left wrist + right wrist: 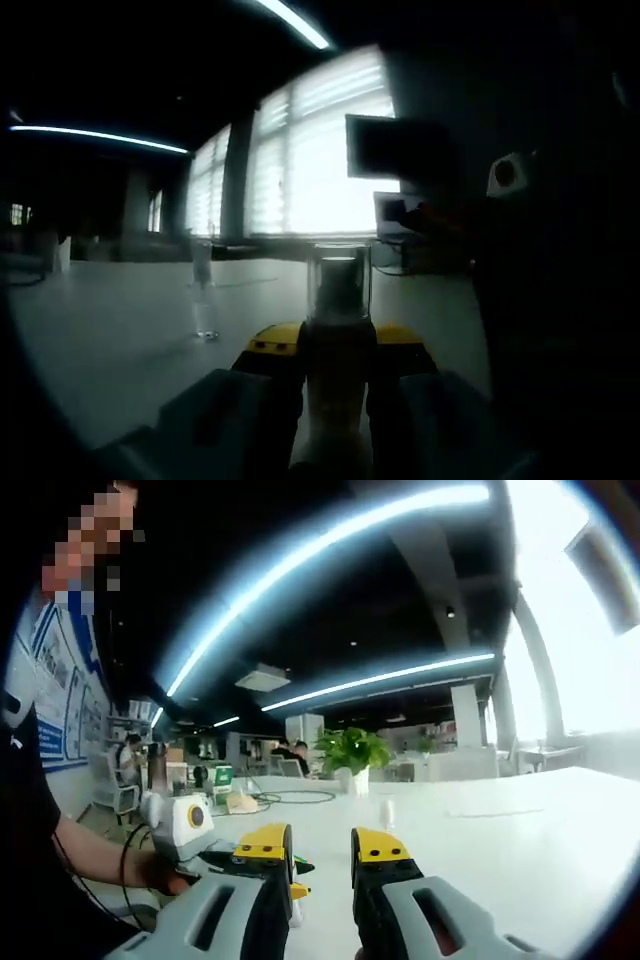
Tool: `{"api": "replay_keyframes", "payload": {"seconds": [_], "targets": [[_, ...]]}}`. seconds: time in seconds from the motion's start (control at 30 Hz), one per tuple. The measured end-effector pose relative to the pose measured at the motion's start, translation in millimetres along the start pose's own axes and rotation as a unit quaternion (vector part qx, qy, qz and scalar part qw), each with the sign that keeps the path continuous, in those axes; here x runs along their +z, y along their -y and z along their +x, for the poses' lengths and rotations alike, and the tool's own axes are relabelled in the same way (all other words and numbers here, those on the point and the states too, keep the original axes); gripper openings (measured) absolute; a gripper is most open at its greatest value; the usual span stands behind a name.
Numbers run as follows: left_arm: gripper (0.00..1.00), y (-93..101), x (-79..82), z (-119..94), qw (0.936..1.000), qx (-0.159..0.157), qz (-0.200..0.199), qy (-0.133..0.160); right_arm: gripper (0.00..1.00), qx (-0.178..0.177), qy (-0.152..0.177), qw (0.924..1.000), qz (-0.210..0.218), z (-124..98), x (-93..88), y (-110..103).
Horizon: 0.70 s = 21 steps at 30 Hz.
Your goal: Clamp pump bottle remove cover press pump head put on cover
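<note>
Two hand-held grippers: the left [335, 375] apparently clamps the upright pump bottle [335, 400]; the right [320, 865] stands level, jaws parted.

White worktop [520, 830] as landmark. At its far edge: potted green plant [352, 752] in a white pot. Just in front of the plant: small white cup-like object [386, 811], detail unclear. Left of plant: cables [290, 798] lying on the surface. Left gripper view: slim clear bottle [204, 290] upright on the worktop; bright blinded windows [320, 150] behind it.
</note>
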<state>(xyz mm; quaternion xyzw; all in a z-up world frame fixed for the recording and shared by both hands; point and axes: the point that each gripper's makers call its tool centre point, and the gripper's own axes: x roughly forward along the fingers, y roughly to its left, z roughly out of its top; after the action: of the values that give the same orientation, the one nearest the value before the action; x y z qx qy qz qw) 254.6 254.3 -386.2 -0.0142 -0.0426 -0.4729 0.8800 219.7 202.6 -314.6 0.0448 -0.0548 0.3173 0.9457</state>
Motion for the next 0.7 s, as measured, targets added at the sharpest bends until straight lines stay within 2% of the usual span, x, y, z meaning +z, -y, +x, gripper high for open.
{"api": "replay_keyframes", "payload": {"seconds": [0.33, 0.57, 0.7], "targets": [[0.14, 2.4, 0.4, 0, 1.0000, -0.003, 0.001, 0.001, 0.18, 0.018, -0.015, 0.9995, -0.023, 13, -9.9, -25], [0.14, 1.5, 0.2, 1, 1.0000, -0.003, 0.003, 0.002, 0.19, 0.023, -0.027, 0.9990, -0.027, 19, -19.1, -32], [0.14, 2.6, 0.5, 0, 1.0000, -0.002, 0.004, 0.002, 0.19, 0.020, -0.024, 0.9993, -0.022, 20, -18.7, -30]]}}
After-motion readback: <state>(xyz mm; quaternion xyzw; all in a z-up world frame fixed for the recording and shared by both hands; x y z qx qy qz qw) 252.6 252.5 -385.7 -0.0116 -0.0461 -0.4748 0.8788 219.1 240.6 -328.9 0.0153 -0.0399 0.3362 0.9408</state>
